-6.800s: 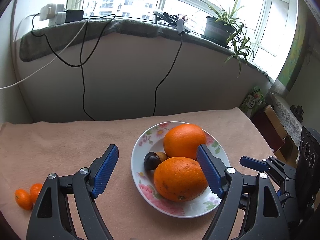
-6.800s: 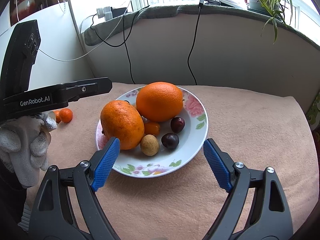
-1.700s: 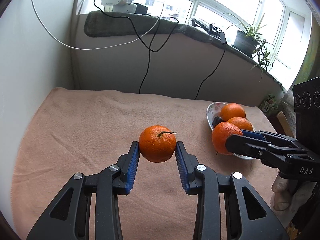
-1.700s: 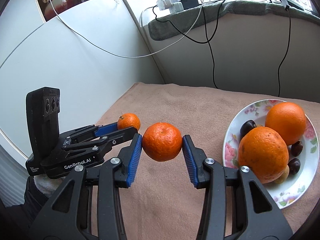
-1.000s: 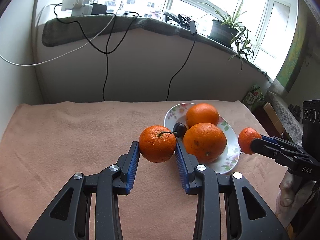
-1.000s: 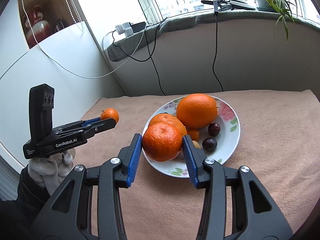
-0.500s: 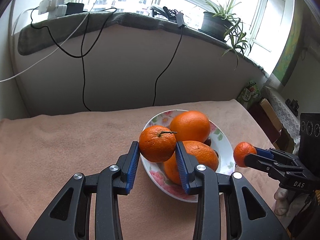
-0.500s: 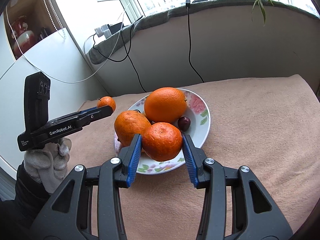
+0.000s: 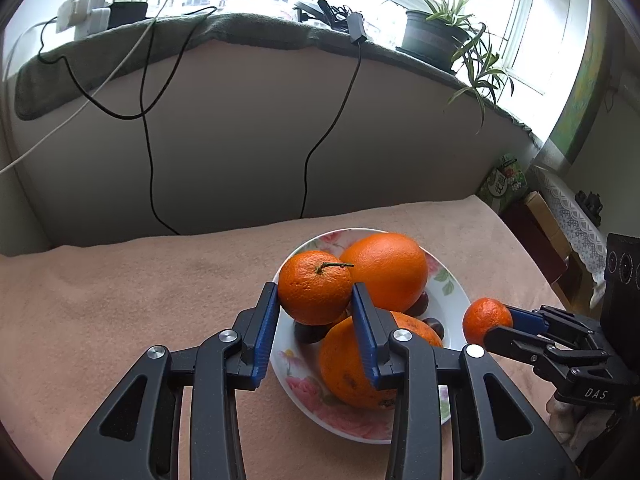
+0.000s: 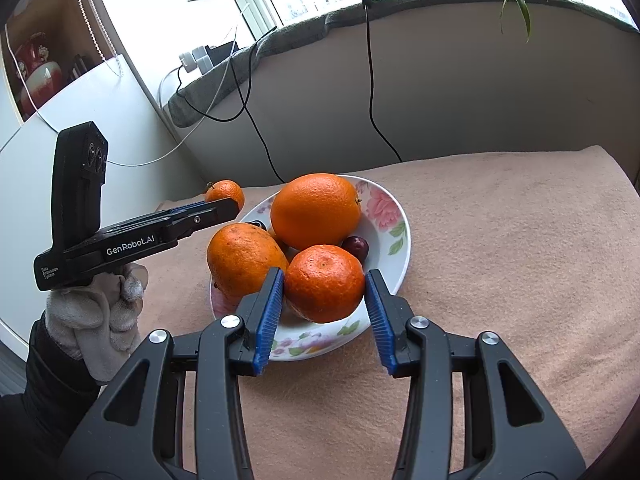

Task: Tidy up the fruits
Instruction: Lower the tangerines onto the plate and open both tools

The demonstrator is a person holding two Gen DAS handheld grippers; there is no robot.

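Both tangerines have travelled from the desk to the plate (image 10: 402, 240): the left tool (image 9: 314, 306) is clamped on the stemmed tangerine (image 9: 314, 292) above its far-left side, the right tool (image 10: 324, 294) grips the other tangerine (image 10: 324, 282) over the near rim (release likely next).

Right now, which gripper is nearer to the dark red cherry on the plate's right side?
Right. The right gripper holds its mandarin just beside the cherry; the left gripper hovers at the plate's opposite rim.
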